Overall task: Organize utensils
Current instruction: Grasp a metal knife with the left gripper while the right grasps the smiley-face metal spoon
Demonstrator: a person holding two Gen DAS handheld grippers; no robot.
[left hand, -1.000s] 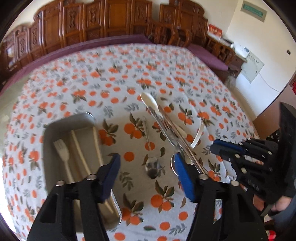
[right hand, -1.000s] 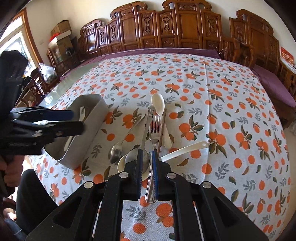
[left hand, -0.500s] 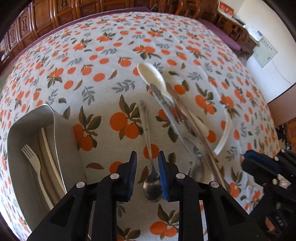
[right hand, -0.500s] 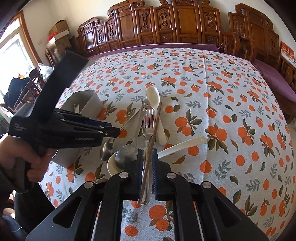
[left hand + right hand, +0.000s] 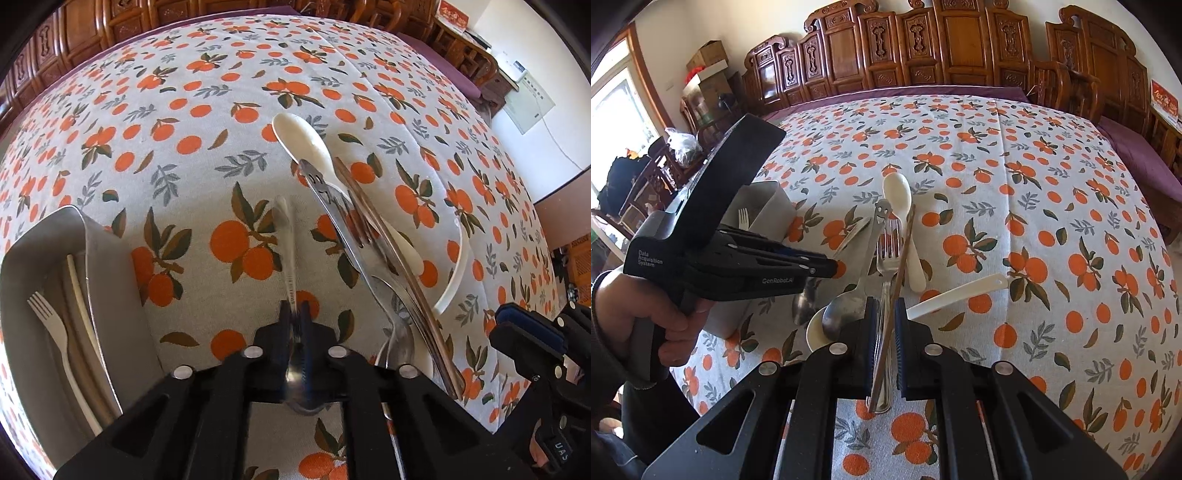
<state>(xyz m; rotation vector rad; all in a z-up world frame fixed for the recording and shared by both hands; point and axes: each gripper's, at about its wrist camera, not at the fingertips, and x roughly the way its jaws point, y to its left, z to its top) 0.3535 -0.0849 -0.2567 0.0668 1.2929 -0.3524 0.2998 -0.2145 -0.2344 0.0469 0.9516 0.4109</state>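
My left gripper (image 5: 294, 314) is shut on a small metal spoon (image 5: 289, 254) that lies handle-away on the orange-print cloth; it also shows in the right wrist view (image 5: 831, 267). A grey tray (image 5: 44, 236) at the left holds a white plastic fork (image 5: 55, 328) and pale chopsticks (image 5: 79, 295). My right gripper (image 5: 885, 314) has its pads narrowly apart around a metal fork (image 5: 886, 258) and a brown chopstick (image 5: 903, 251); I cannot tell if they grip. Beside them lie a white spoon (image 5: 899, 195), a smiley-handled metal spoon (image 5: 849, 306) and a white ladle-spoon (image 5: 956, 293).
The round table's flowered cloth (image 5: 1052, 192) stretches far and right of the utensil pile. Carved wooden chairs (image 5: 923, 48) ring the far side. The grey tray stands close to the table's left edge (image 5: 764, 210). The right gripper shows at the lower right of the left wrist view (image 5: 528, 339).
My left gripper has come down over the small metal spoon and closed on its neck. The right gripper has stayed put over the fork and chopstick.
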